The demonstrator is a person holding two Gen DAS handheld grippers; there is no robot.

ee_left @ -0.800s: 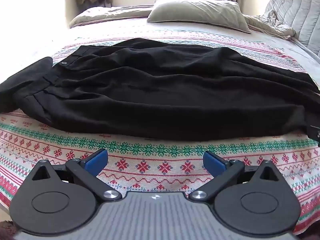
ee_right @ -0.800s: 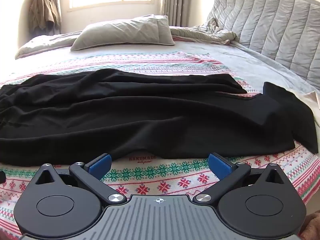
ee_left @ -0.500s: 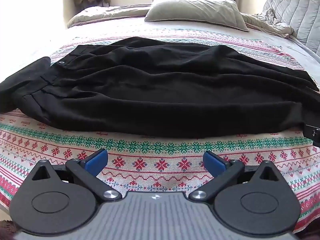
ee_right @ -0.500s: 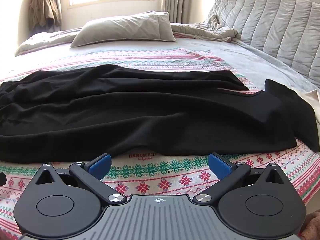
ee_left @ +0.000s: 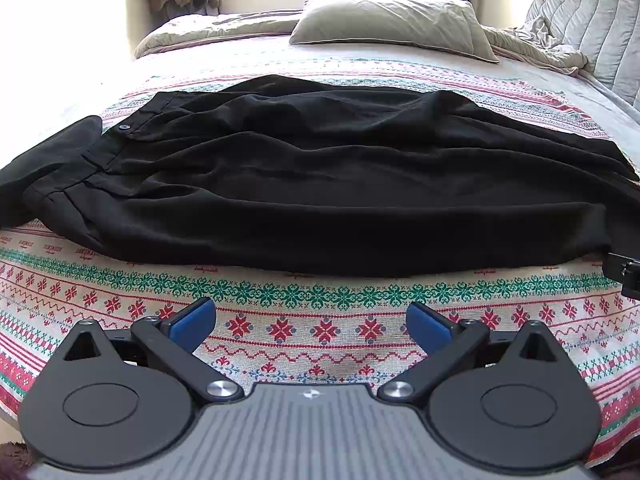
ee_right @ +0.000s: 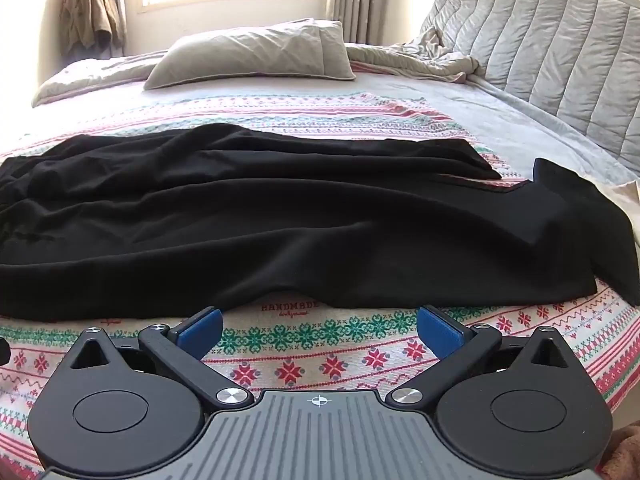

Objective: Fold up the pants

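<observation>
Black pants (ee_left: 320, 184) lie spread sideways across a patterned blanket (ee_left: 304, 328) on the bed, waistband with a button to the left. In the right wrist view the pants (ee_right: 280, 216) show their leg ends at the right. My left gripper (ee_left: 312, 320) hovers over the blanket just short of the pants' near edge, open, nothing between its blue pads (ee_left: 192, 320). My right gripper (ee_right: 318, 328) is also open and empty, its blue pads (ee_right: 438, 330) almost at the near hem.
A grey pillow (ee_left: 392, 24) and a rumpled grey duvet (ee_right: 432, 56) lie at the far side. A quilted grey headboard (ee_right: 560, 48) runs along the right. Clothes (ee_right: 90, 12) hang by the window. The other gripper's edge (ee_left: 626, 276) shows at right in the left wrist view.
Both views have drawn back and risen slightly from the pants; more patterned blanket shows between the left gripper and the near edge. Both grippers stayed open.
</observation>
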